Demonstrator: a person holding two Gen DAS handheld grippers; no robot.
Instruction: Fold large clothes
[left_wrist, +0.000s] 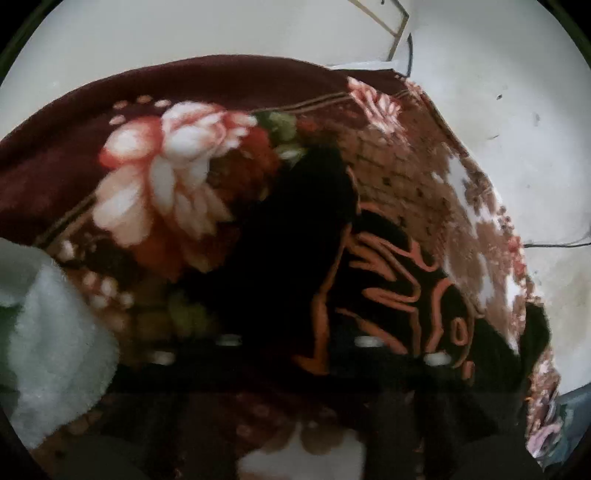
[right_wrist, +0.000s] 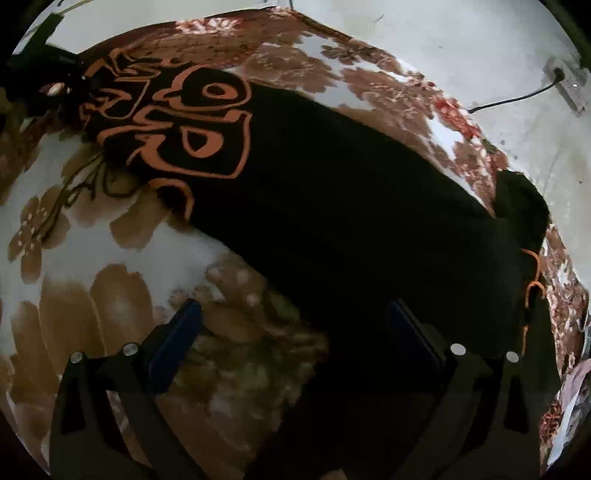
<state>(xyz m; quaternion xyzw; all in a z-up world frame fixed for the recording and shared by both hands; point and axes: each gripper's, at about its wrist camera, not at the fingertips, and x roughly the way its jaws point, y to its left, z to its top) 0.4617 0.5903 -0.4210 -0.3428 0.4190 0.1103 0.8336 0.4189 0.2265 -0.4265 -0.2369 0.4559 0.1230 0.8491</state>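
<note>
Plush floral blanket (right_wrist: 92, 295), brown, cream and maroon, fuzzy pile, covers the surface; pale smooth floor (right_wrist: 480, 55) beyond. Black garment (right_wrist: 332, 206), soft matte knit with orange outline print at its far left end, lies long and flat across the blanket. Pale green fleecy cloth (left_wrist: 48, 332) at near left in the left view. Right gripper (right_wrist: 295, 332) angled down, jaws spread wide, nothing held, one finger over garment. Left gripper (left_wrist: 295, 354) blurred, jaws nearly closed; whether cloth is caught, cannot tell.
</note>
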